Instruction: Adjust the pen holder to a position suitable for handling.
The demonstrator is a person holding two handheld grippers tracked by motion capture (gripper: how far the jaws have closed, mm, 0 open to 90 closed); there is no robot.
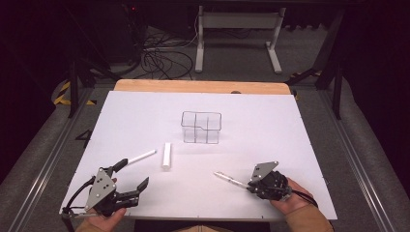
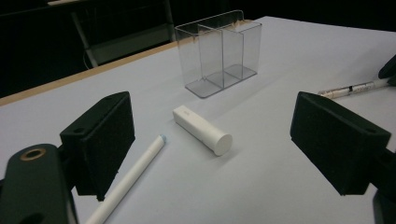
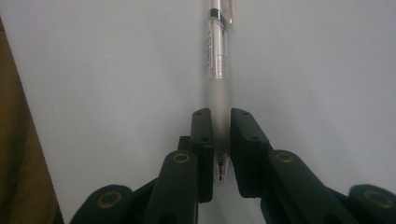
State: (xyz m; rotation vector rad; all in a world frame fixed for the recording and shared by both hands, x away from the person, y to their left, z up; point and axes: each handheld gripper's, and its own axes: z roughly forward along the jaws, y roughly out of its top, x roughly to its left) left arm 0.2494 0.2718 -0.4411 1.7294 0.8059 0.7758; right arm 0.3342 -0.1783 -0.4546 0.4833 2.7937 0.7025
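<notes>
Right gripper (image 3: 220, 135) clenched on clear pen (image 3: 218, 70), low at 5 o'clock on white table (image 1: 290, 125); left gripper (image 2: 212, 140) released at 7 o'clock. Lift pen level, grip firm, tip upright over clear organizer (image 1: 201, 127) near centre, lower into compartment slowly

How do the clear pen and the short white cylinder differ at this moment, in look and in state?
The clear pen is thin and see-through with a frosted grip; the short white cylinder is thicker, opaque and plain white. The pen is clamped at its grip between the jaws of the right gripper; the cylinder lies free, untouched, ahead of the open left gripper. Both lie flat on the white table.
</notes>
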